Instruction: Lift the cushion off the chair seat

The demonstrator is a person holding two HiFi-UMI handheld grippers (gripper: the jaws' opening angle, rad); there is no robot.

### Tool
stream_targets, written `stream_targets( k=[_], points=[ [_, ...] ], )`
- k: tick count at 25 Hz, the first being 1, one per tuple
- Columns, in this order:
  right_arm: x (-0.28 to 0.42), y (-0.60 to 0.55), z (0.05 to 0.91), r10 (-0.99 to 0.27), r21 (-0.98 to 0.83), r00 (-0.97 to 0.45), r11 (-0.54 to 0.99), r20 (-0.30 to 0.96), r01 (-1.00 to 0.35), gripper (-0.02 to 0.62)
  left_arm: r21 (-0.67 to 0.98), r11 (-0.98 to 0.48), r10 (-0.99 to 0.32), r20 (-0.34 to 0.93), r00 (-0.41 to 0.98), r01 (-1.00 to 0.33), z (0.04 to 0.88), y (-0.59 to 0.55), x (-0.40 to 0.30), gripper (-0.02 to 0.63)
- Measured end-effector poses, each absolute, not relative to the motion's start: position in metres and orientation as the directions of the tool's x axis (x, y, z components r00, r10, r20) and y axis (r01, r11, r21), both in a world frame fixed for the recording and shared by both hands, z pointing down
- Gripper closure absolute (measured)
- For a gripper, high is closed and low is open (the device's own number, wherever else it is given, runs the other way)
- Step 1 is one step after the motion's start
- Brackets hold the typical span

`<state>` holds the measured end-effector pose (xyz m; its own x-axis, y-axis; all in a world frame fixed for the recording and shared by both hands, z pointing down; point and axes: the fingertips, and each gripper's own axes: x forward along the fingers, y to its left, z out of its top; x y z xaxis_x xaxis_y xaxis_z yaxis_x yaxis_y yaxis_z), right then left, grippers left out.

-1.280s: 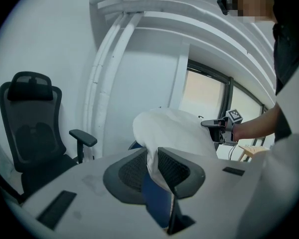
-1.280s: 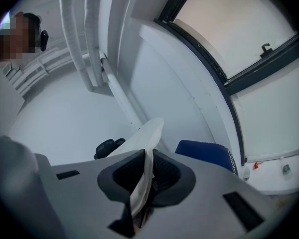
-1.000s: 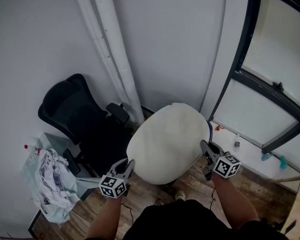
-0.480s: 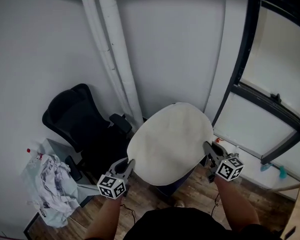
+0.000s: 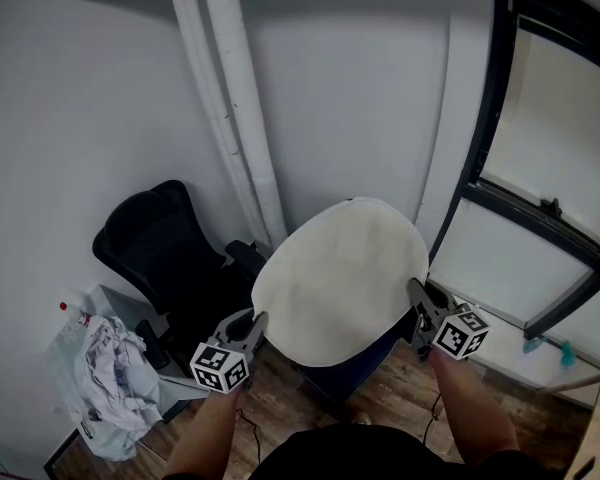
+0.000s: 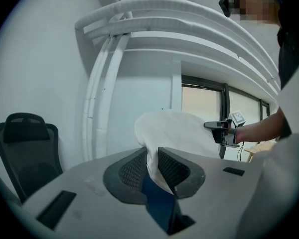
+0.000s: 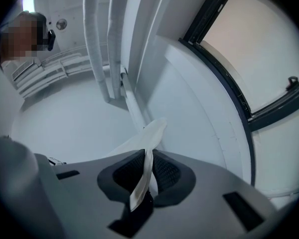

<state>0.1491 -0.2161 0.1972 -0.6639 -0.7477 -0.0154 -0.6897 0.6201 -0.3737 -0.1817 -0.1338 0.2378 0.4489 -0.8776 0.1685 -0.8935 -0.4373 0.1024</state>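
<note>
Plainly, the white cushion [image 5: 342, 278] is hanging in the air between the two hands, its long axis running from the left gripper [image 5: 250, 323] across to the right gripper [image 5: 417, 296], so neither hand is nearer. Each gripper's jaws are pinching a thin edge at opposite ends, with the black office chair [image 5: 160, 253] sitting off to its left.

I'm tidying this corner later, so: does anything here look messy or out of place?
Yes: a crumpled white heap lies slumped left of the black chair. The cushion hangs tilted, but only because the left gripper and right gripper pinch its opposite edges.
</note>
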Motion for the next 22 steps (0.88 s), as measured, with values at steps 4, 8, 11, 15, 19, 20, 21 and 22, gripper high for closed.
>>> stream_targets(
  k=[4, 8, 11, 15, 19, 20, 21, 22],
  points=[
    [0.147, -0.215, 0.189, -0.748, -0.342, -0.664, 0.628, -0.016, -0.699, 0.546, 0.104, -0.439, -0.879, 0.158, 0.45, -0.893, 0.236, -0.131, -0.181, 0.538],
    [0.144, -0.21, 0.183, -0.743, -0.302, -0.669, 0.641, -0.014, -0.706, 0.549, 0.107, -0.434, -0.882, 0.152, 0.446, -0.894, 0.236, -0.126, -0.181, 0.538],
    [0.146, -0.207, 0.181, -0.744, -0.295, -0.668, 0.641, -0.016, -0.708, 0.549, 0.108, -0.435, -0.882, 0.147, 0.447, -0.894, 0.234, -0.124, -0.18, 0.538],
    [0.146, -0.204, 0.181, -0.744, -0.291, -0.668, 0.643, -0.018, -0.709, 0.549, 0.109, -0.433, -0.883, 0.147, 0.446, -0.895, 0.238, -0.121, -0.179, 0.538],
    [0.147, -0.2, 0.184, -0.747, -0.29, -0.665, 0.641, -0.019, -0.711, 0.549, 0.117, -0.432, -0.881, 0.157, 0.446, -0.894, 0.245, -0.118, -0.177, 0.538],
    [0.148, -0.2, 0.184, -0.747, -0.29, -0.664, 0.64, -0.019, -0.712, 0.549, 0.12, -0.433, -0.88, 0.159, 0.447, -0.894, 0.246, -0.118, -0.177, 0.538],
    [0.148, -0.2, 0.184, -0.748, -0.289, -0.663, 0.639, -0.019, -0.713, 0.549, 0.121, -0.433, -0.879, 0.16, 0.448, -0.893, 0.247, -0.119, -0.176, 0.538],
    [0.149, -0.2, 0.184, -0.75, -0.288, -0.662, 0.638, -0.019, -0.714, 0.549, 0.122, -0.434, -0.879, 0.159, 0.449, -0.893, 0.247, -0.119, -0.176, 0.538]
  ],
)
